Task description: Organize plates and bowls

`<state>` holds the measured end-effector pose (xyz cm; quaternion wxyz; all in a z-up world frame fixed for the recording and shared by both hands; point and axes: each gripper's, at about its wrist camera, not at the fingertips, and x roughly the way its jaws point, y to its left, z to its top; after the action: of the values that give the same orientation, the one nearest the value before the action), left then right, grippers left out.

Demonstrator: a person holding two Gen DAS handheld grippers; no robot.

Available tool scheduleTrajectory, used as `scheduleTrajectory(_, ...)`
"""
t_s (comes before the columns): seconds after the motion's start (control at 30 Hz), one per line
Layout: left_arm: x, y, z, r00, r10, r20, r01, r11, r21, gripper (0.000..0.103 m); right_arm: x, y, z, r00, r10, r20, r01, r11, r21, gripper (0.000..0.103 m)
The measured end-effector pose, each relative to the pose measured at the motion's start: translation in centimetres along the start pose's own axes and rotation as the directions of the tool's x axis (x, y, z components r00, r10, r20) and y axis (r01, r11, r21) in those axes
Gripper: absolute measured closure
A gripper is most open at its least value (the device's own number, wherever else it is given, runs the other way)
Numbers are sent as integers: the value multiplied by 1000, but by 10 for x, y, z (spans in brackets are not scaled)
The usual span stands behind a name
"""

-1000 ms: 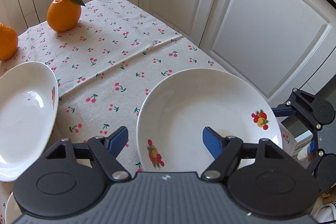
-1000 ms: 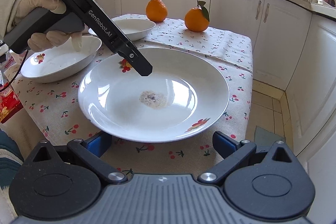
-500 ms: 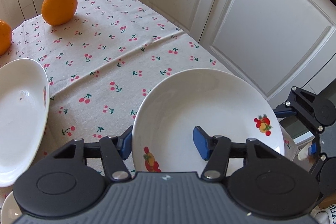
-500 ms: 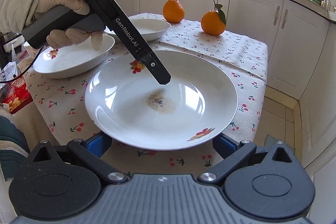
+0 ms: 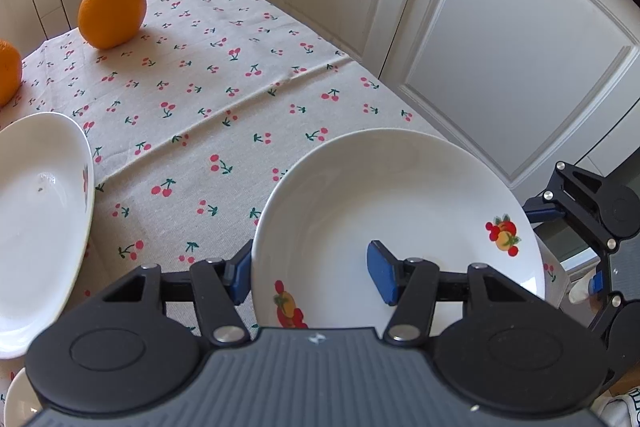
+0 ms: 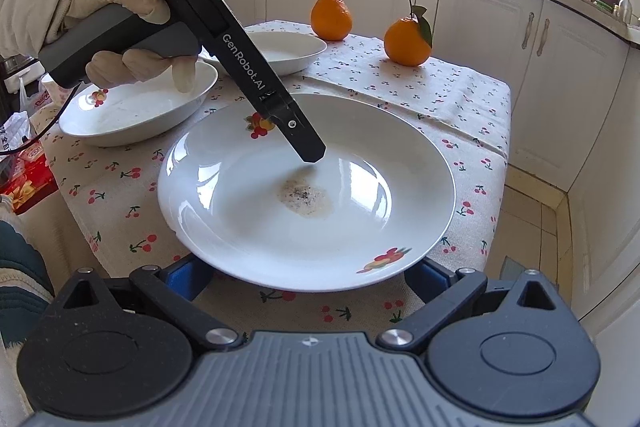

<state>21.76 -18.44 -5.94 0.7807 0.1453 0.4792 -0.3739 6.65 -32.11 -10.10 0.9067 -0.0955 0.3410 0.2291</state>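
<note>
Between the left gripper's [image 5: 312,277] fingers [image 5: 382,277] sits the plate's [image 5: 400,195] rim.

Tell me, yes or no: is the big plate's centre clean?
No, the plate carries a brownish speckled residue patch at its centre, plain in the right wrist view.

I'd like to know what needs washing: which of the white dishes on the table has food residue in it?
The wide white plate nearest the camera, gripped by the left claw: a brownish speckled patch sits at its centre. The two white bowls behind look nearly clean.
</note>
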Motion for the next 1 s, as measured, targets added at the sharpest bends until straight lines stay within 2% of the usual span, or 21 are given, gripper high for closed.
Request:
scheduleTrajectory(0.57,-15,16,22,997,17,72,-15,999,-31,47,5,-14,30,1000,-20,-4,20,999,-40,1)
scheduleTrajectory(1.0,8,35,47,997,28,70,-25,998,-51,47,28,-40,45,1000,-26,-15,26,998,-55,1)
